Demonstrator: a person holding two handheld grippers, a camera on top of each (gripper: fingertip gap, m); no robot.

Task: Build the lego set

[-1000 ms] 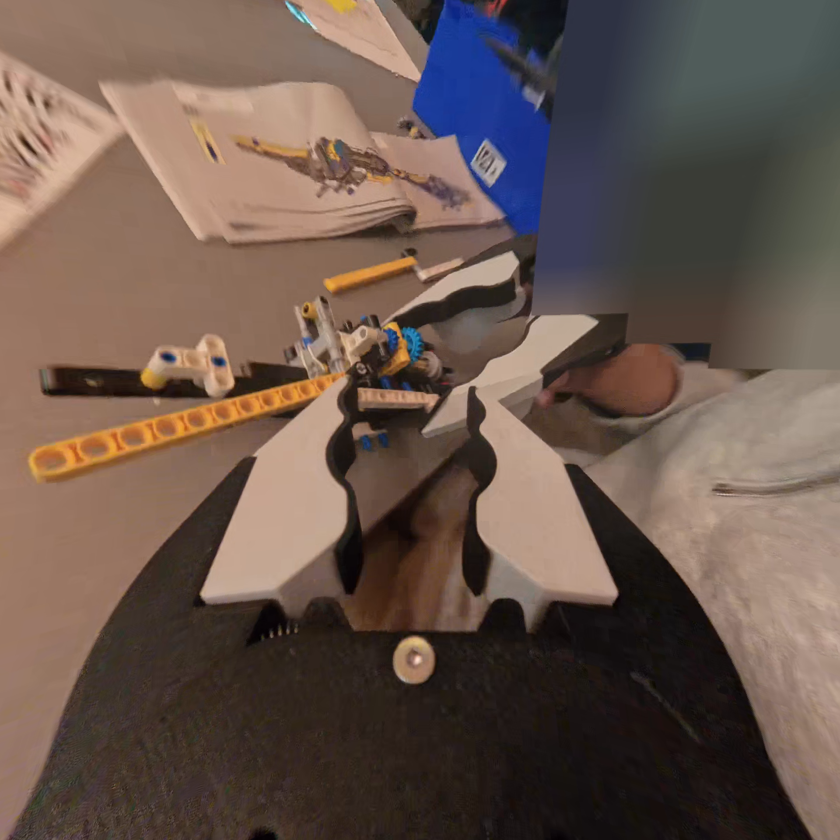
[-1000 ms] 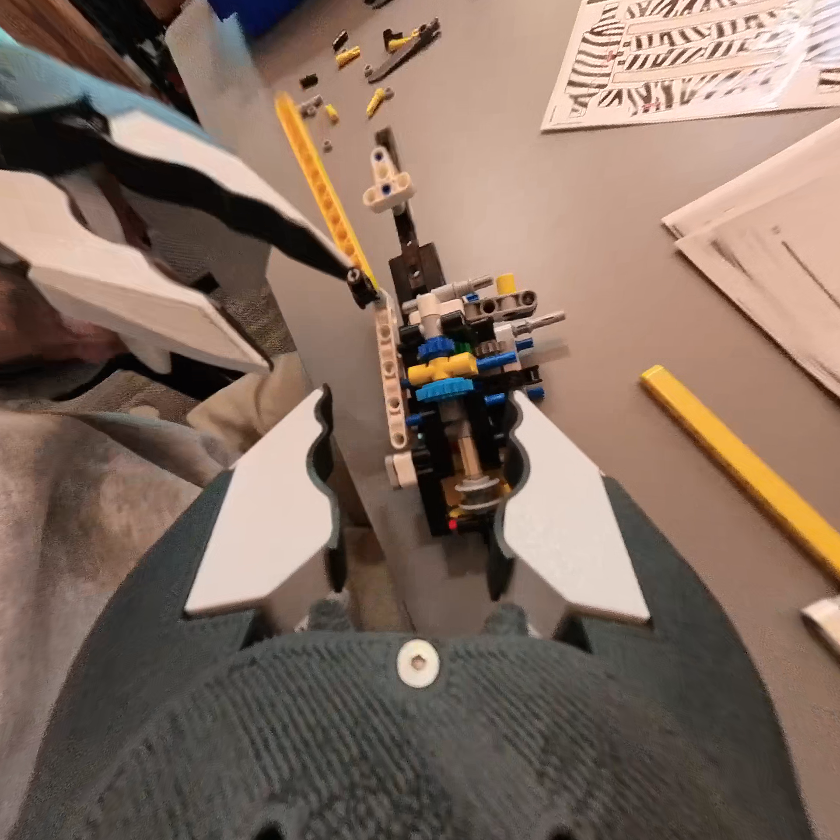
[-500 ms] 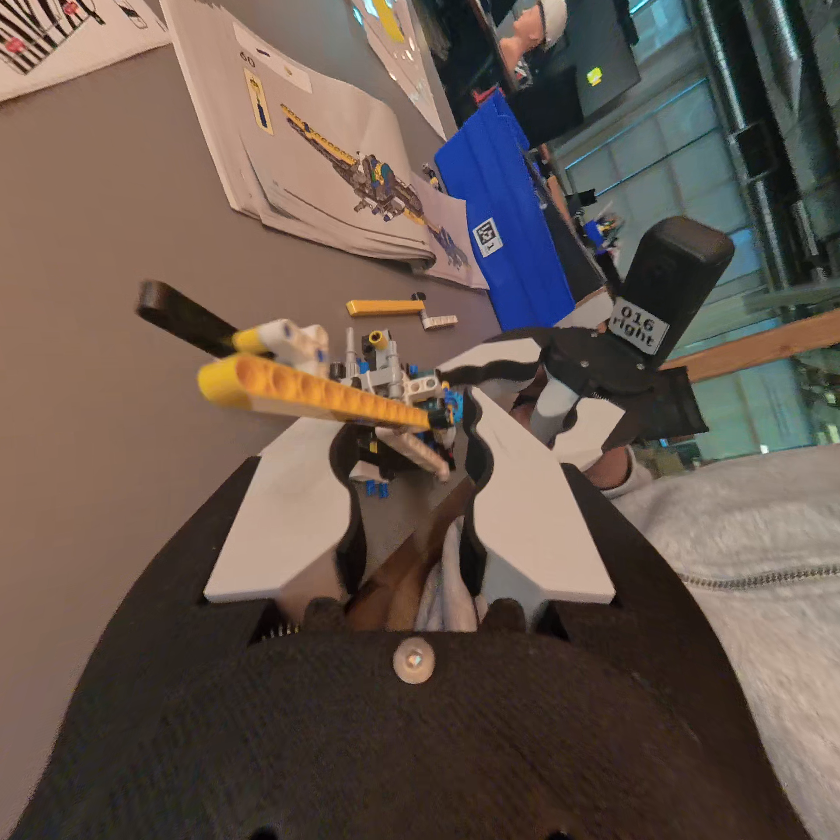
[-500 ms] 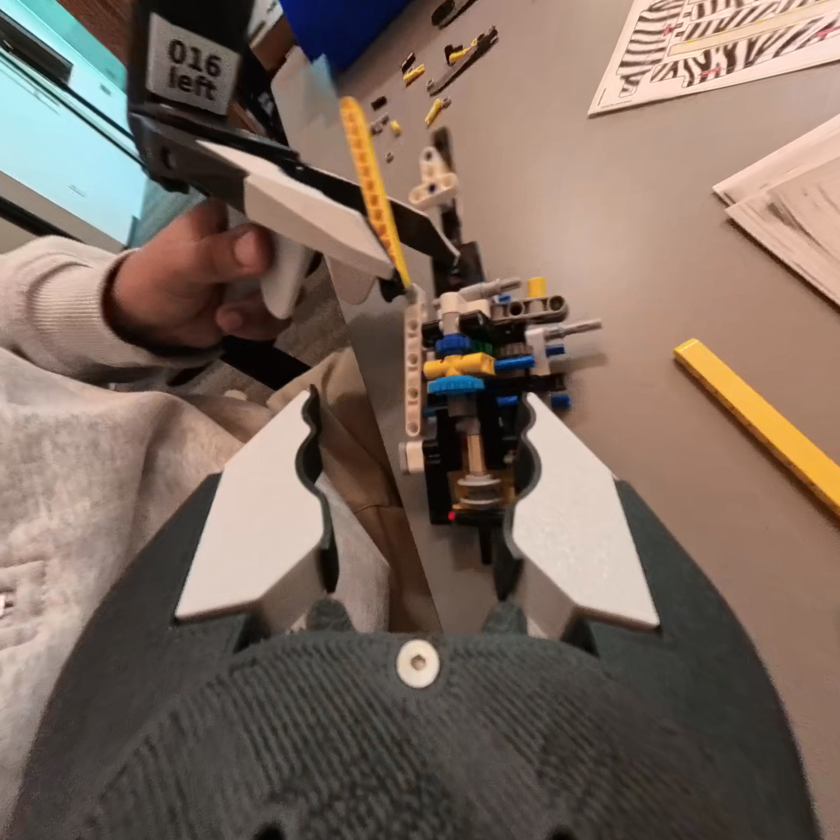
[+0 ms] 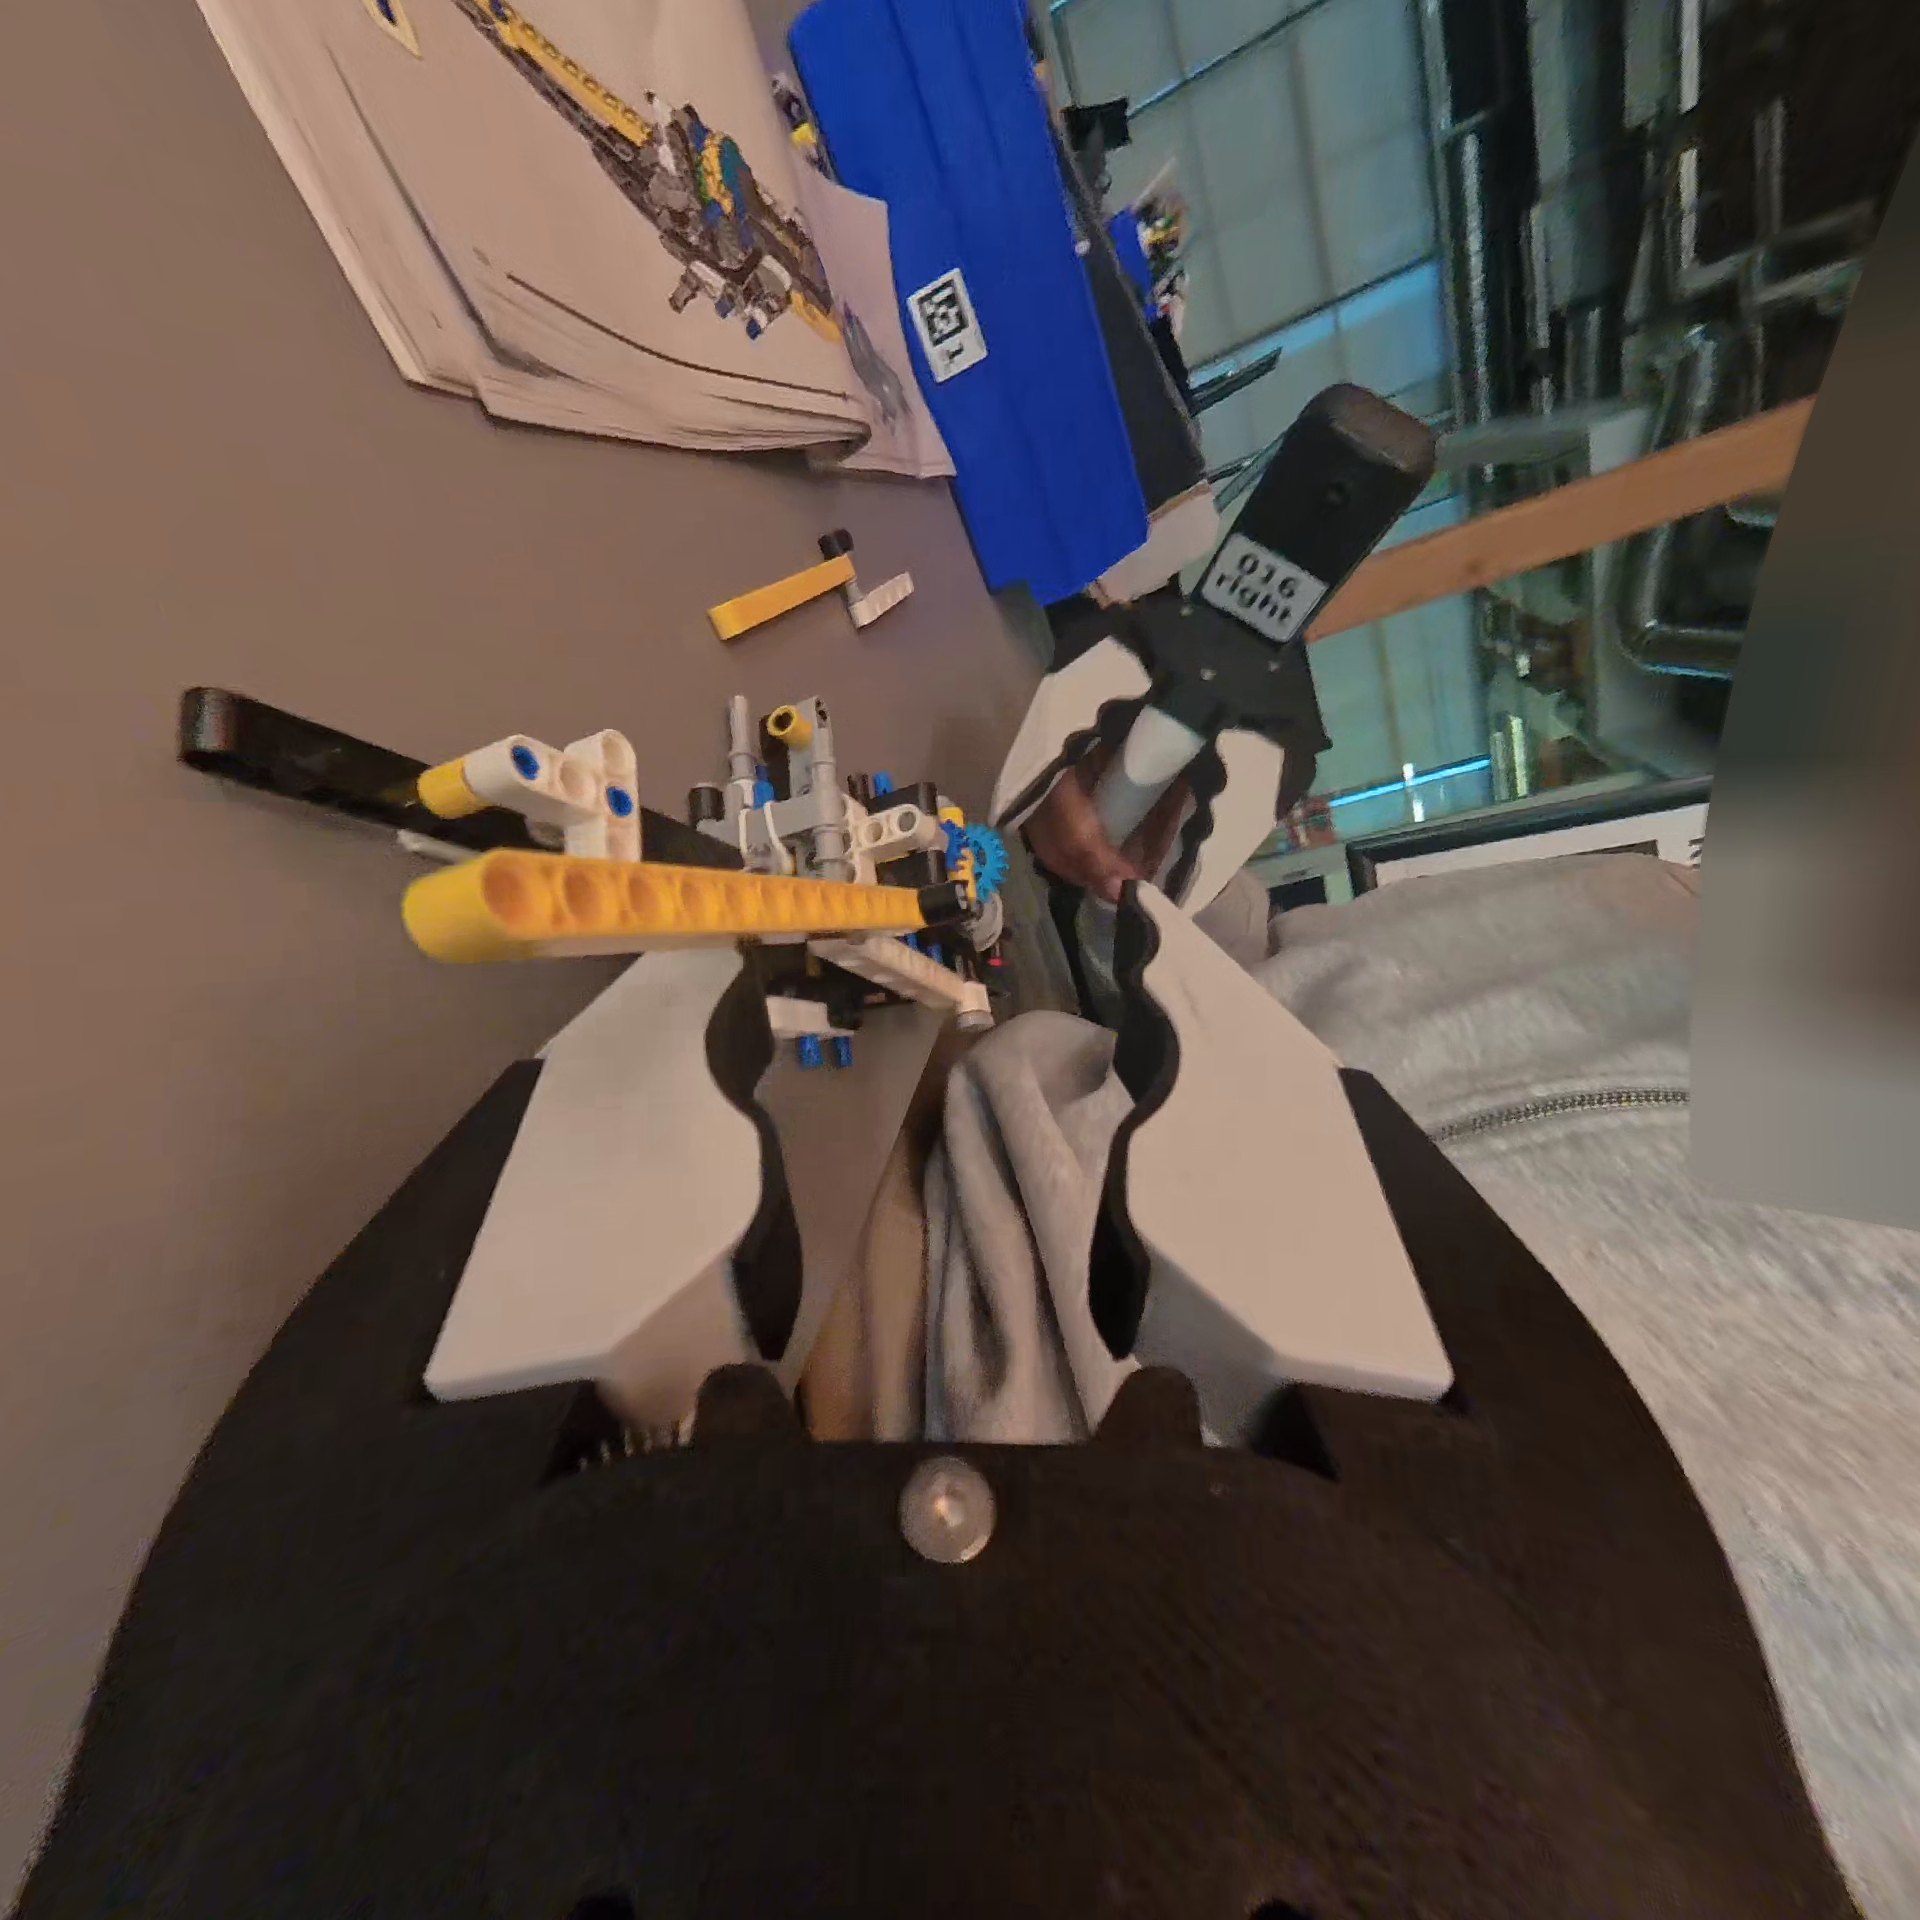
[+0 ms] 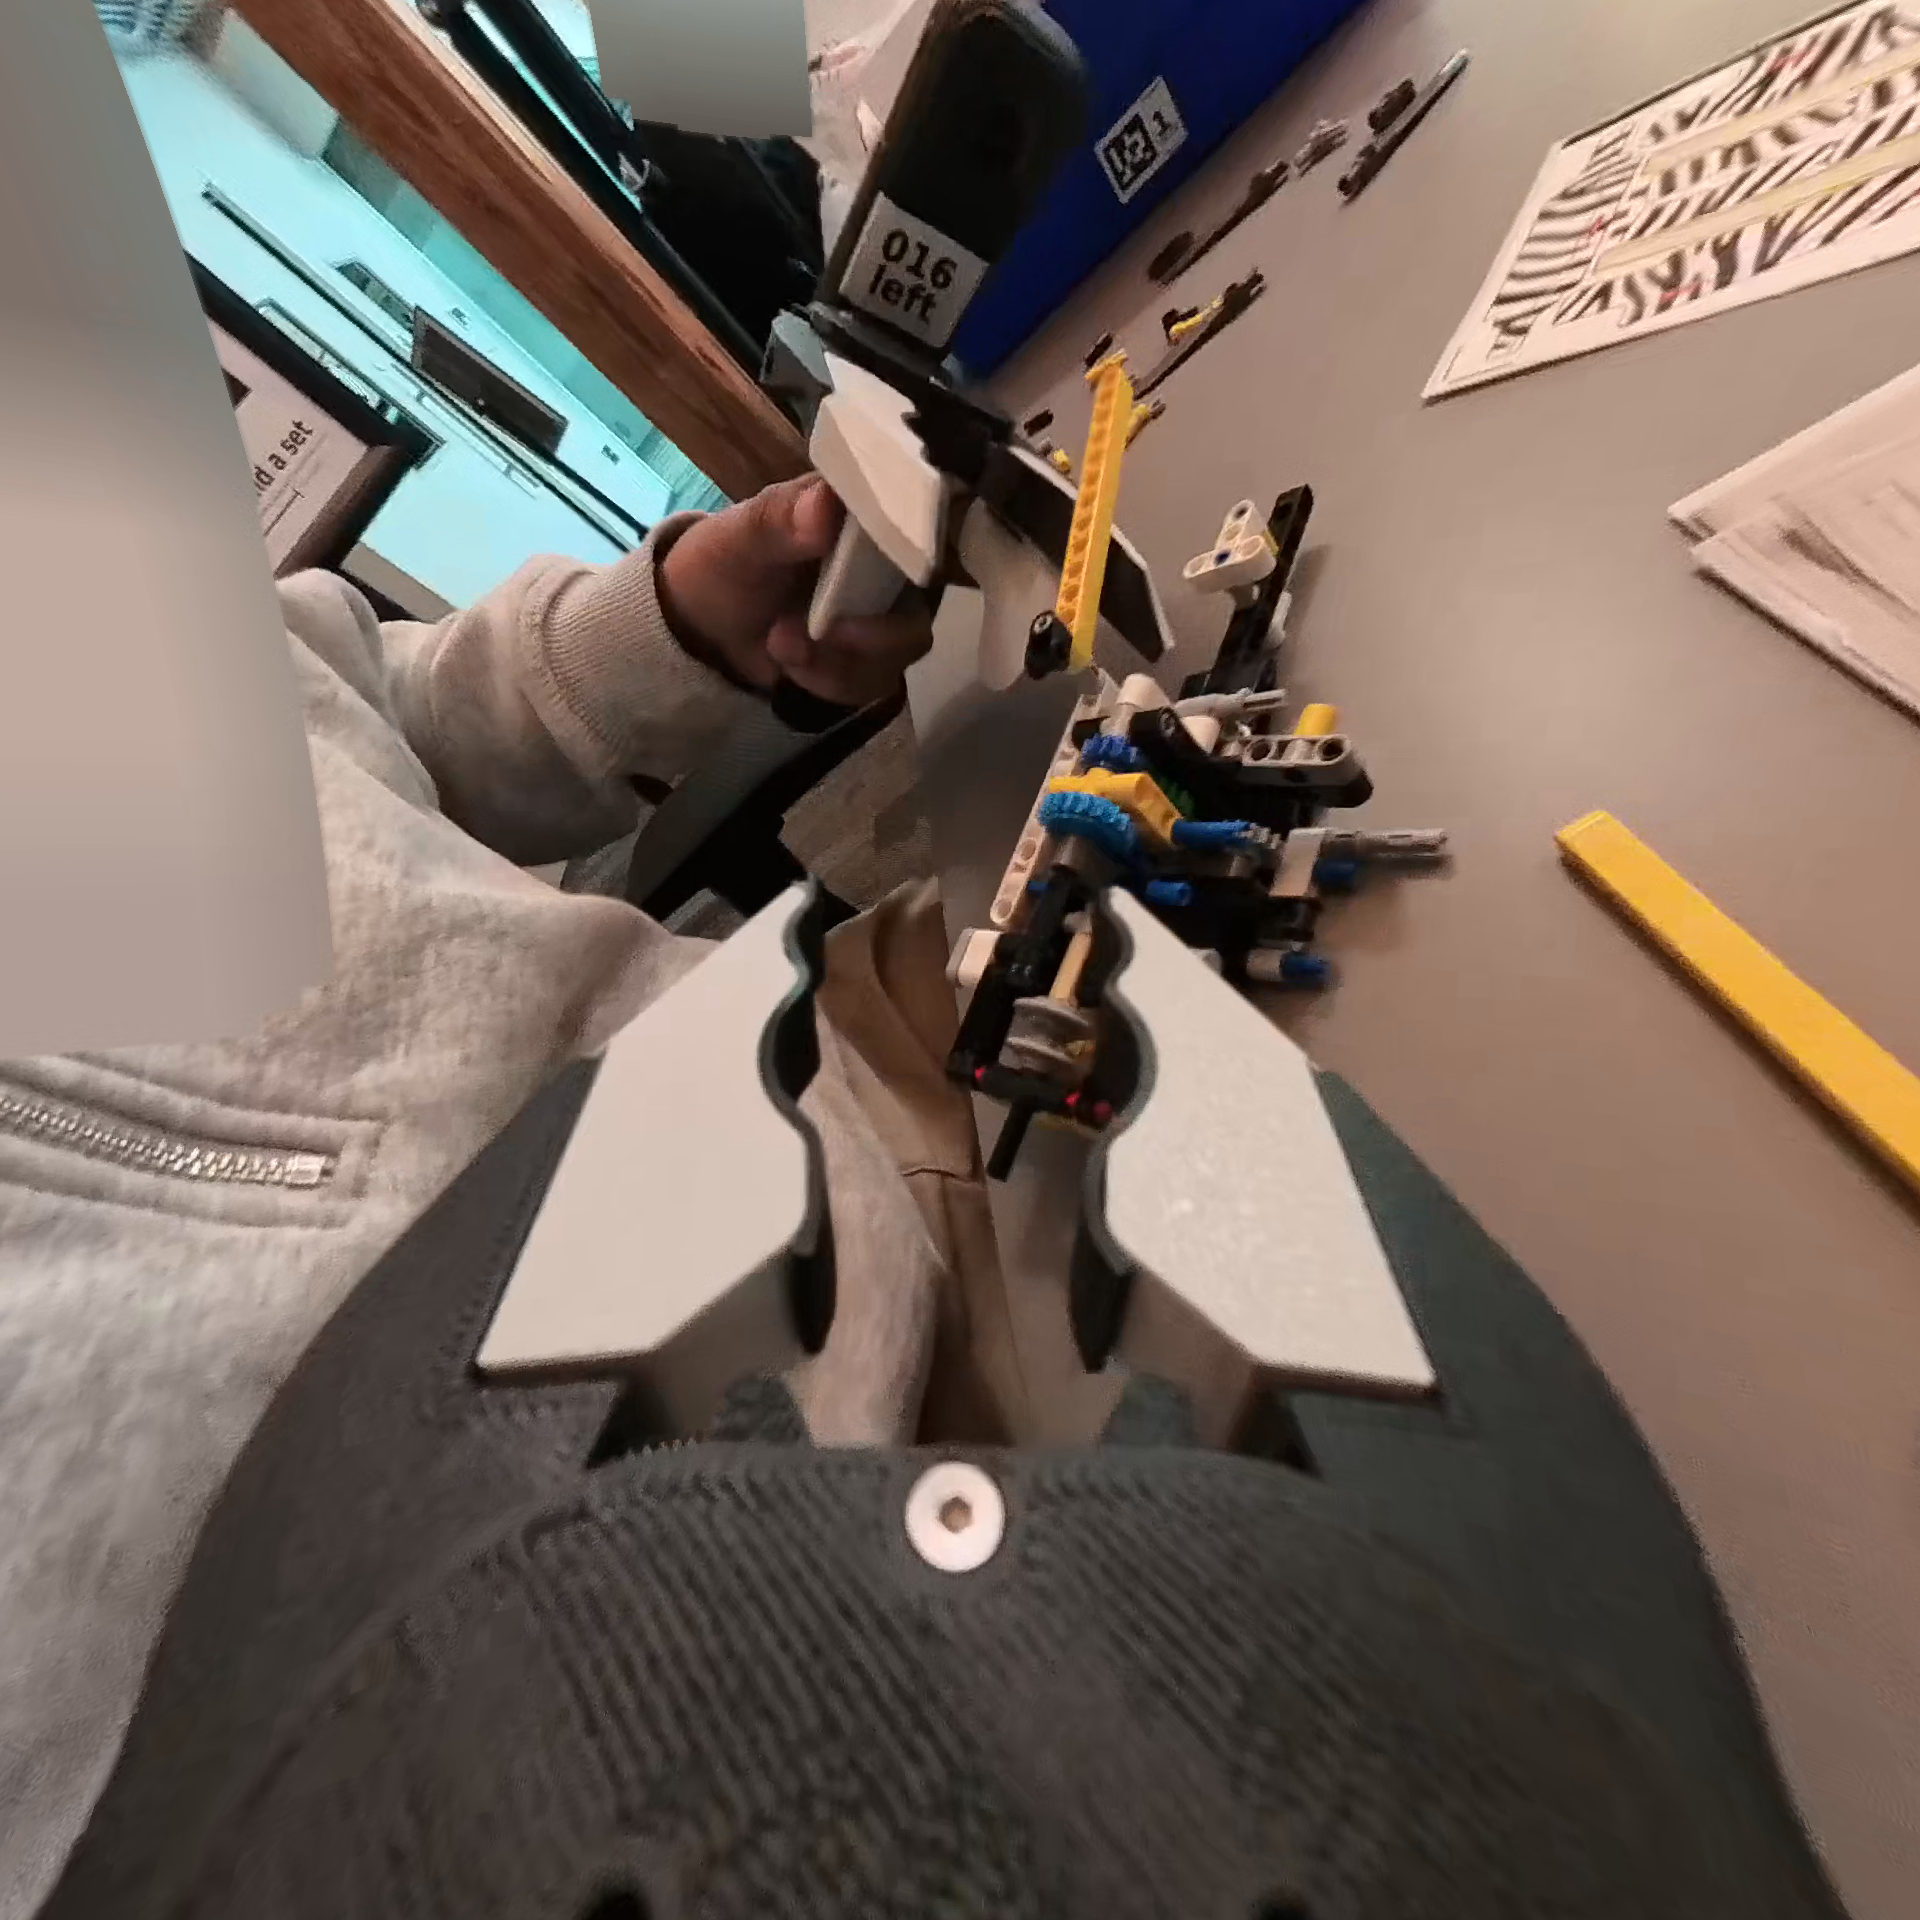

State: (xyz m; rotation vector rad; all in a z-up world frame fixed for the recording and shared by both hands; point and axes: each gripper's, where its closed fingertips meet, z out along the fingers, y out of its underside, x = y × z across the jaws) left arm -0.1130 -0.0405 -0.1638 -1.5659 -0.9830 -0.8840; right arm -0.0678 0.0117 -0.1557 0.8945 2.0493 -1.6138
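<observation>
The part-built lego assembly (image 5: 831, 831) with blue gears, grey axles and a white beam sits at the table's near edge; it also shows in the right wrist view (image 6: 1174, 821). A long yellow beam (image 5: 665, 904) is joined to it by a black pin and sticks out off the table, passing over my left fingertip. My left gripper (image 5: 930, 951) is open, with the pinned end between its fingers. My right gripper (image 6: 961, 925) is open around the assembly's tail axle, which lies close to its right finger (image 6: 1195, 1091).
An open instruction booklet (image 5: 582, 208) and a blue box (image 5: 987, 312) lie beyond. A flat yellow piece (image 6: 1745, 987), a black beam (image 5: 291, 748) with a white connector (image 5: 561, 769), a striped sheet (image 6: 1714, 177) and loose parts (image 6: 1226, 301) are on the table. The person's grey sleeve (image 6: 499, 707) is close. About 8 centimetres separates my left fingertips from my right.
The yellow beam has swung up off the table on its pin. Both grippers have rolled, so the table looks steeply tilted. Both stay open.
</observation>
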